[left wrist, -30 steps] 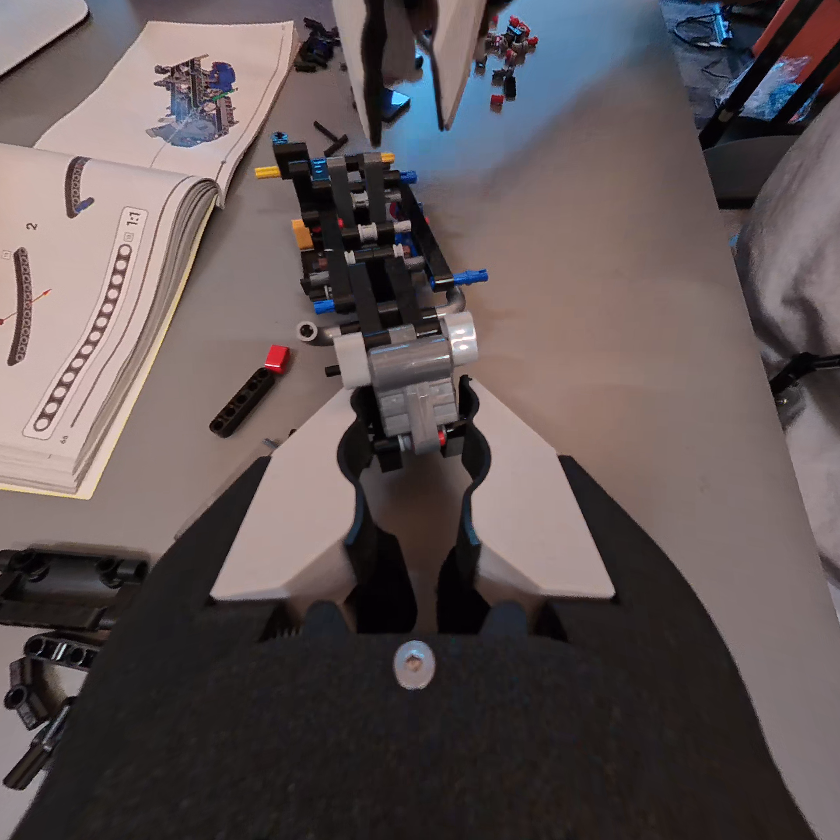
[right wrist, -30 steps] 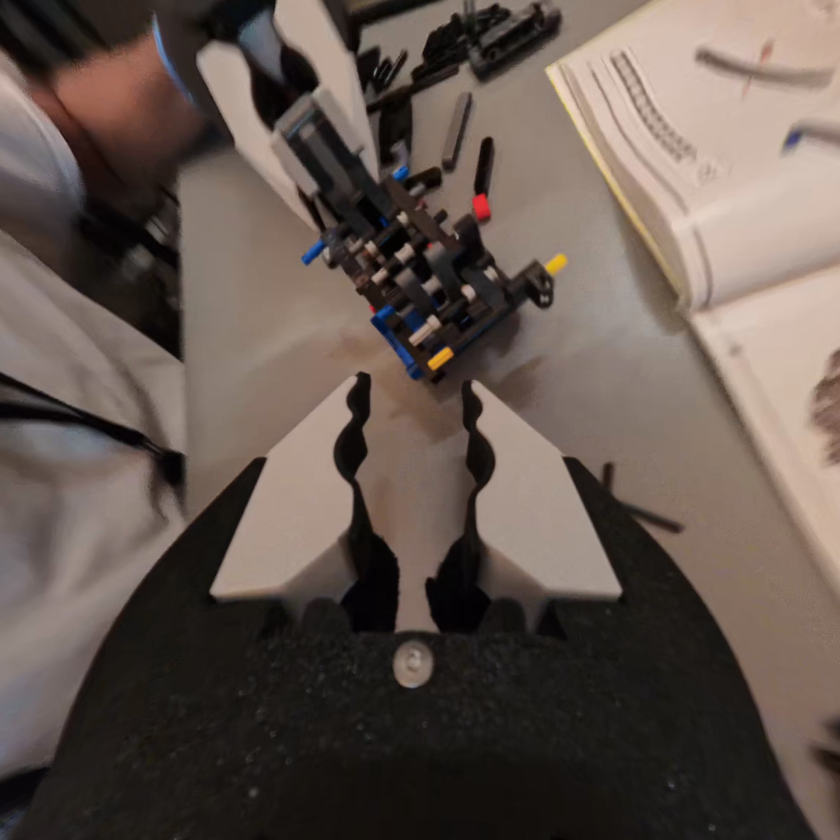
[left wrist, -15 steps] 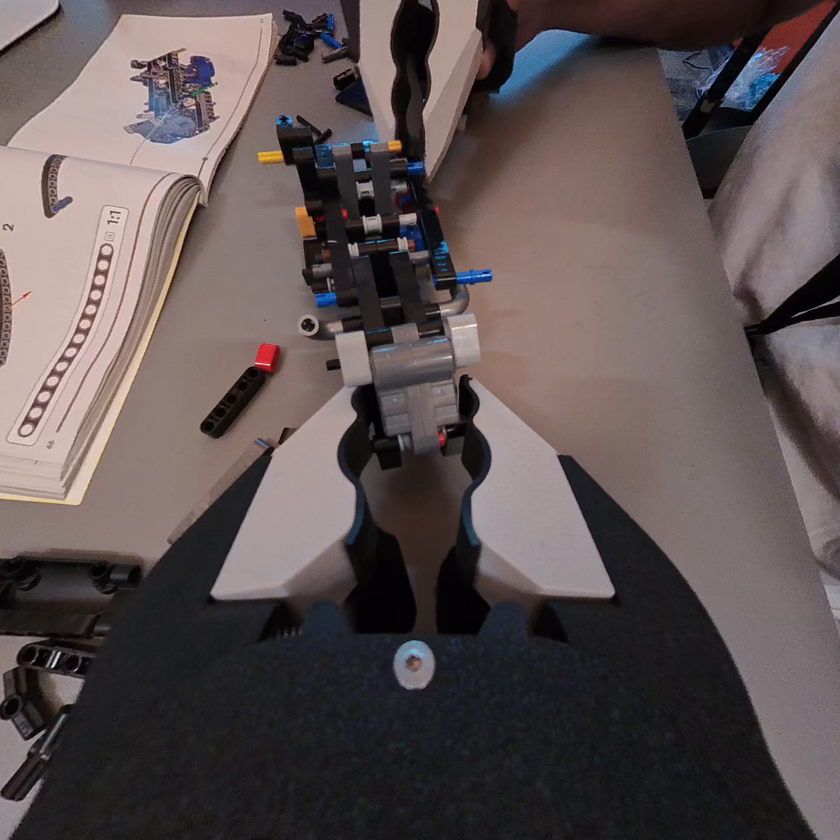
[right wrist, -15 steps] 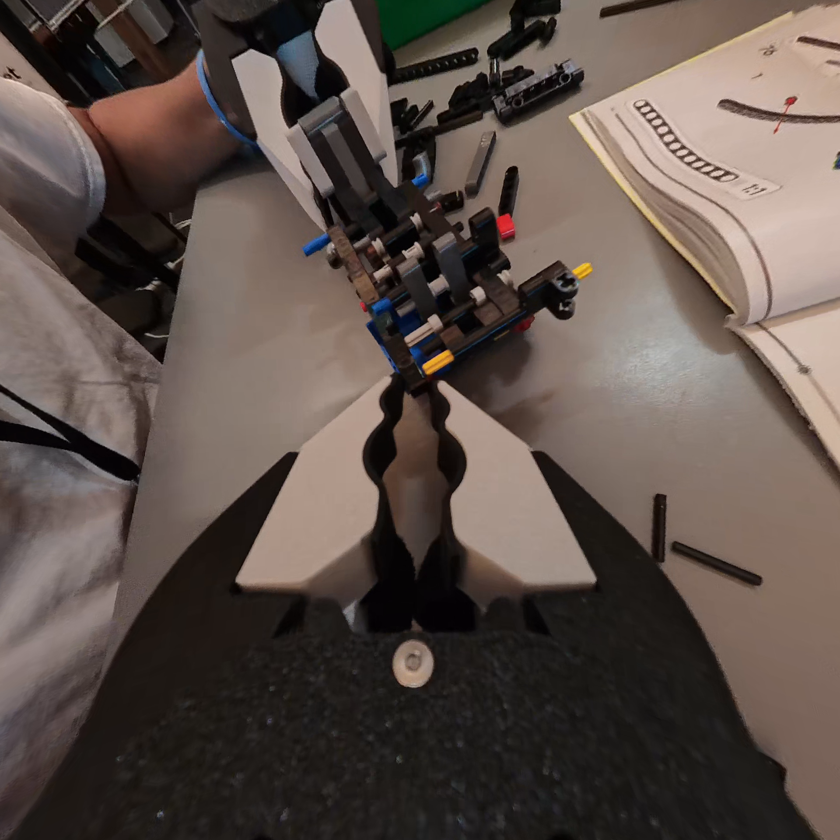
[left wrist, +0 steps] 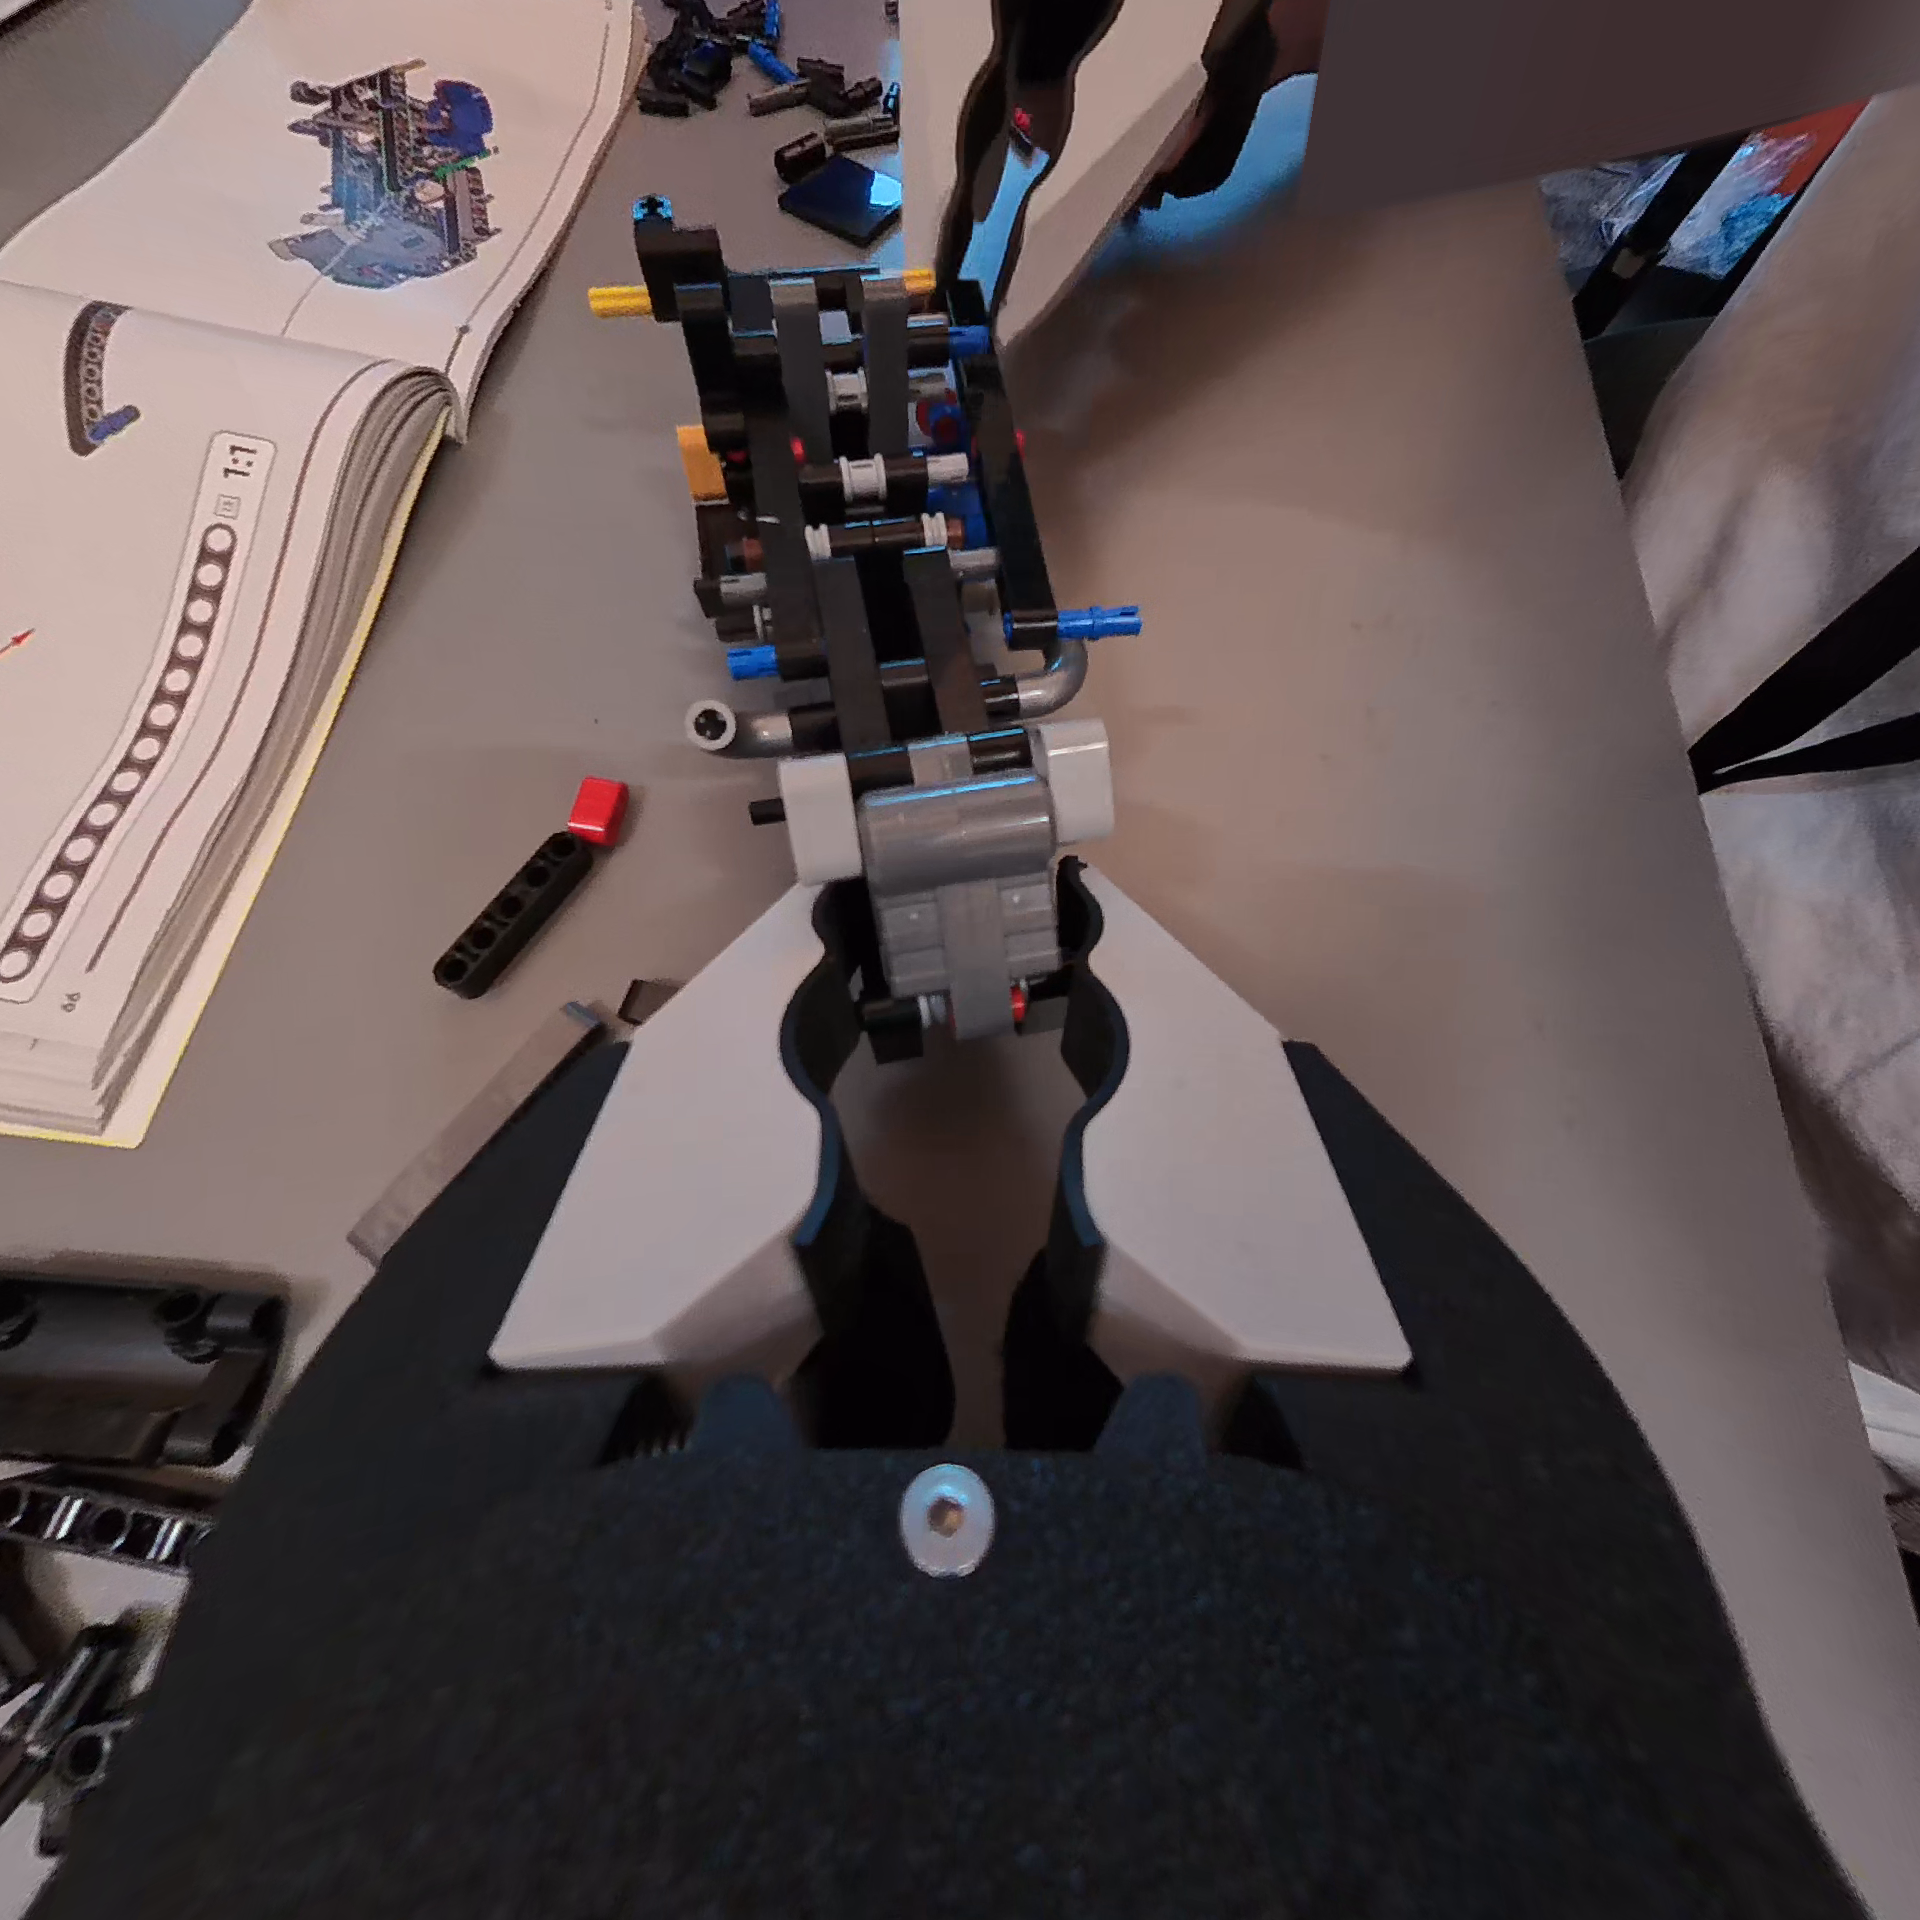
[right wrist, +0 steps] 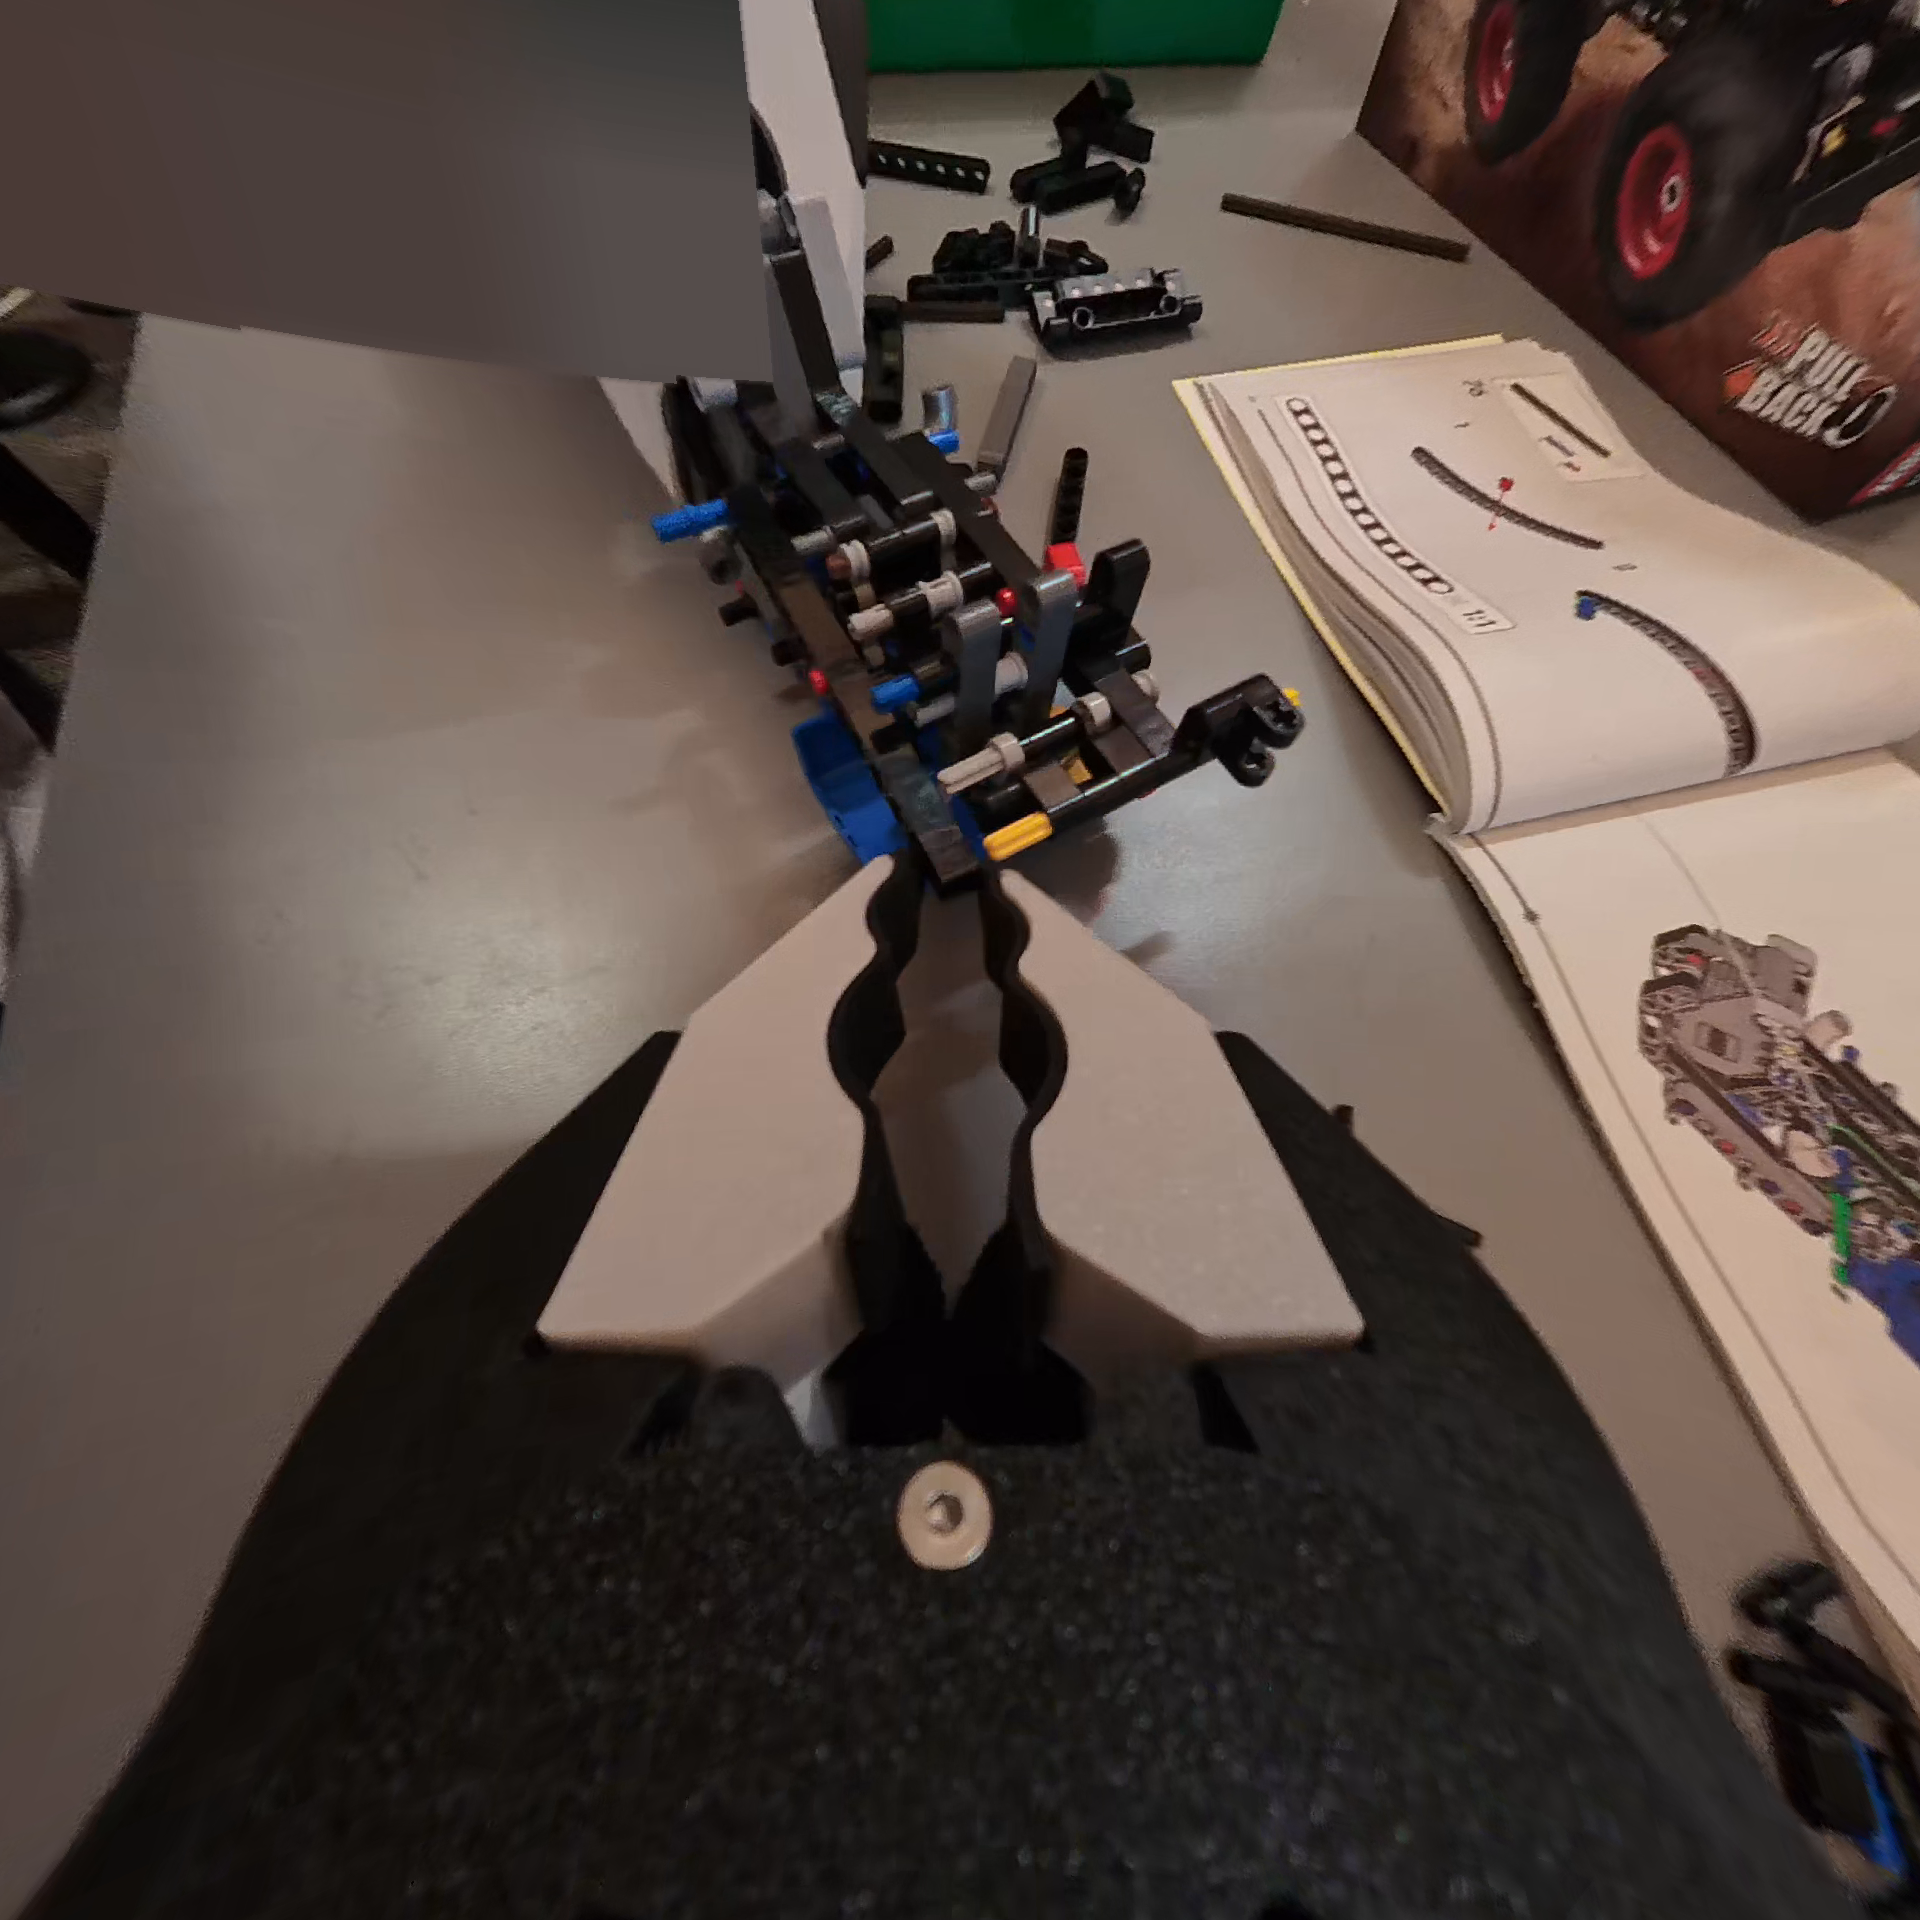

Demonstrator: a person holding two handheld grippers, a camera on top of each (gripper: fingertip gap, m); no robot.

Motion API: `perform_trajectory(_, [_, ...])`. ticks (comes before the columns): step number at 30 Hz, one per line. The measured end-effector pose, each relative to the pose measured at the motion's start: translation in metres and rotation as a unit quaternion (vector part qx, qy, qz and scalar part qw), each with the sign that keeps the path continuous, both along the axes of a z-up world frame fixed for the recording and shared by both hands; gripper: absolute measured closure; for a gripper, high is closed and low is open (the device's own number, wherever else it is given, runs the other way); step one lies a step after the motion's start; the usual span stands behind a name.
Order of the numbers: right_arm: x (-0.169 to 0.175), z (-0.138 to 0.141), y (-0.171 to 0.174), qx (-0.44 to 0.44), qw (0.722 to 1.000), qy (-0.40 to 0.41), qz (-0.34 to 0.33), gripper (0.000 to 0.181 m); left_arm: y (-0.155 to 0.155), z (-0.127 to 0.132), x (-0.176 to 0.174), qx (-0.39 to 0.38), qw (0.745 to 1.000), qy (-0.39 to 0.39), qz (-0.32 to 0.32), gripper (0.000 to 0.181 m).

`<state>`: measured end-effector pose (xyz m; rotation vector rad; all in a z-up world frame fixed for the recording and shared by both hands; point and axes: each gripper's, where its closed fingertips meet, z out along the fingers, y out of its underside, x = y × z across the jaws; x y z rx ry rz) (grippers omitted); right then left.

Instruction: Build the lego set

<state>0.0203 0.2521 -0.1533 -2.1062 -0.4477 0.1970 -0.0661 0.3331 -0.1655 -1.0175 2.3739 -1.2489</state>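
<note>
Gripping the lego chassis [left wrist: 883,540] from both ends, we have our left gripper [left wrist: 951,935] clamped on its grey rear block and our right gripper [right wrist: 940,883] pinched onto the black beam at its opposite end. It sits on the grey table [left wrist: 1351,727], beside the open instruction booklet [left wrist: 208,582]; a loose black beam [left wrist: 514,914] lies between chassis and booklet.

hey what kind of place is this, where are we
Probably a hobby or work table indoors: a grey tabletop with an open instruction booklet, scattered loose black pieces and the set's box.
</note>
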Motion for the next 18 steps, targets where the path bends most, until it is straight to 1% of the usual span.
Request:
perform_trajectory(4, [0.007,0.006,0.002,0.021,0.999,-0.038,-0.024,0.170,-0.003,0.000,-0.001,0.000,1.000,0.003,-0.002,0.147])
perform_trajectory(11, [0.012,0.002,0.003,0.032,0.996,-0.083,-0.030,0.173,-0.003,0.000,-0.002,0.013,1.000,-0.001,-0.005,0.147])
perform_trajectory(14, [0.012,0.003,0.004,0.031,0.997,-0.068,-0.031,0.169,-0.003,0.000,-0.003,0.014,1.000,-0.003,-0.007,0.147])
perform_trajectory(18, [0.012,0.003,0.003,0.022,0.999,-0.030,-0.024,0.158,-0.003,0.000,-0.003,0.017,1.000,-0.001,-0.012,0.147])
